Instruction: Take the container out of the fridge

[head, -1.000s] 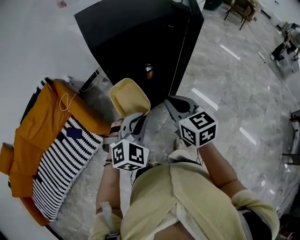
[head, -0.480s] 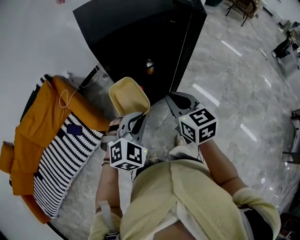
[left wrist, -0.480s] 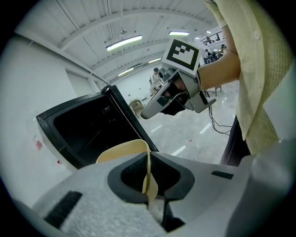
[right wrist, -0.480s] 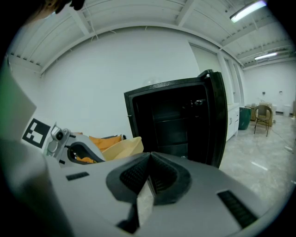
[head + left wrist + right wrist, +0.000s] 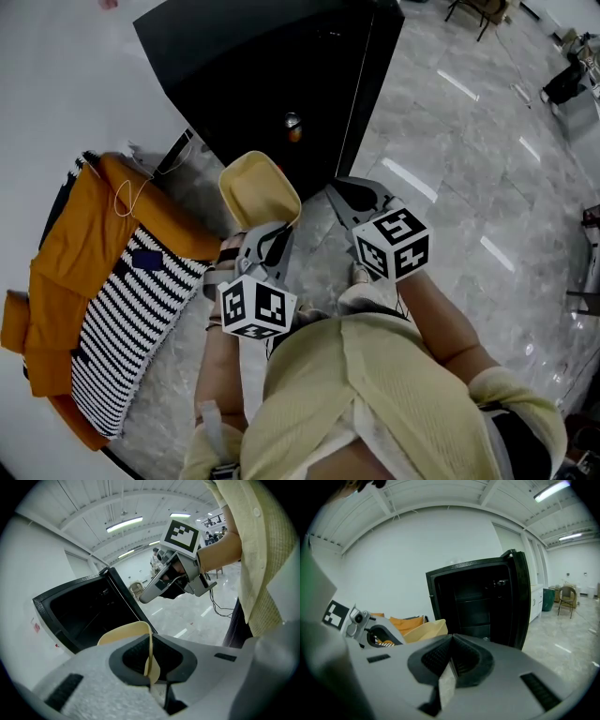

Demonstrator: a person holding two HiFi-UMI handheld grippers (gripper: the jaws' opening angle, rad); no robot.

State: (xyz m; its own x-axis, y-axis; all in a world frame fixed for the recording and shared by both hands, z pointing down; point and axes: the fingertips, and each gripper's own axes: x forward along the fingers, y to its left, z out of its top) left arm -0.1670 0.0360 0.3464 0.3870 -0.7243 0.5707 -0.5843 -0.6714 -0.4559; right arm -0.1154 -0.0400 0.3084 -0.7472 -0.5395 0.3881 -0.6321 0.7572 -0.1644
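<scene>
A pale yellow container (image 5: 258,190) hangs in front of the open black fridge (image 5: 262,75), outside it. My left gripper (image 5: 269,232) is shut on the container's near rim, and the thin wall (image 5: 149,656) stands pinched between its pads. In the left gripper view, the container's bowl (image 5: 123,633) shows beyond my left gripper (image 5: 151,668). My right gripper (image 5: 339,194) is beside it to the right, shut and empty, pointing at the fridge. In the right gripper view, my right gripper (image 5: 451,664) has its pads together, with the container (image 5: 425,630) to the left.
The fridge door (image 5: 373,80) stands open on the right. An orange garment and a black-and-white striped cloth (image 5: 103,281) lie on the floor at left, against the white wall. A cable (image 5: 178,159) runs by the fridge's corner. Grey marble floor (image 5: 469,187) spreads to the right.
</scene>
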